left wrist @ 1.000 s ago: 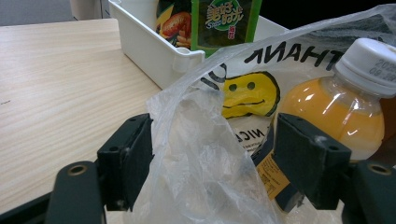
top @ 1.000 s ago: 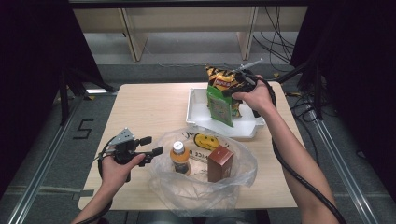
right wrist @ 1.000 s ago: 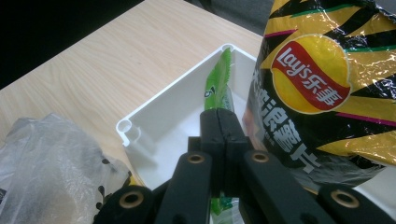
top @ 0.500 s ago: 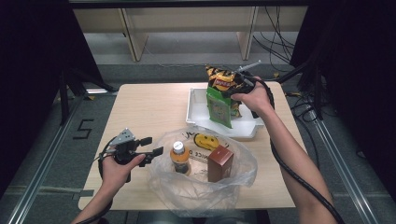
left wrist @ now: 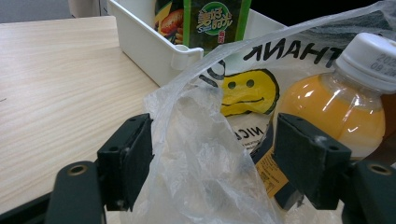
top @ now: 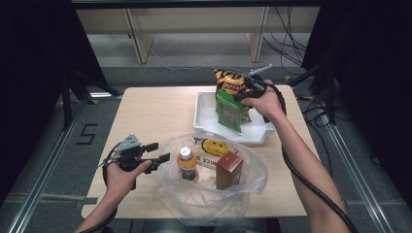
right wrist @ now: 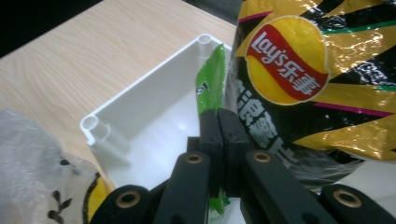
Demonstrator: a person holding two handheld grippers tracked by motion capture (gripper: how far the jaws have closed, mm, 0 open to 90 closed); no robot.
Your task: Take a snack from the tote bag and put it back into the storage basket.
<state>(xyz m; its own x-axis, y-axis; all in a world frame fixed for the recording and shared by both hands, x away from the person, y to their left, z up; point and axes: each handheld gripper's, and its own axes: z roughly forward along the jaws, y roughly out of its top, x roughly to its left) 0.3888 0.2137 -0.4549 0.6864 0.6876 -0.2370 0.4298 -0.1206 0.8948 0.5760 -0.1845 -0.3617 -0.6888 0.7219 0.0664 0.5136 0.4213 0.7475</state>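
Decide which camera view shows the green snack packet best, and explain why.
The high view: the green snack packet hangs whole from the shut right gripper over the white tray. The right gripper view shows its pinched edge; the left gripper view shows its lower part.

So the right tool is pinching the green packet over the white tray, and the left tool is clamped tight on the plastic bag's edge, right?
Not quite. The right tool does pinch the green packet over the white tray, but the left tool is not clamped: the left gripper view shows its jaws standing wide apart, with the plastic bag loose between them.
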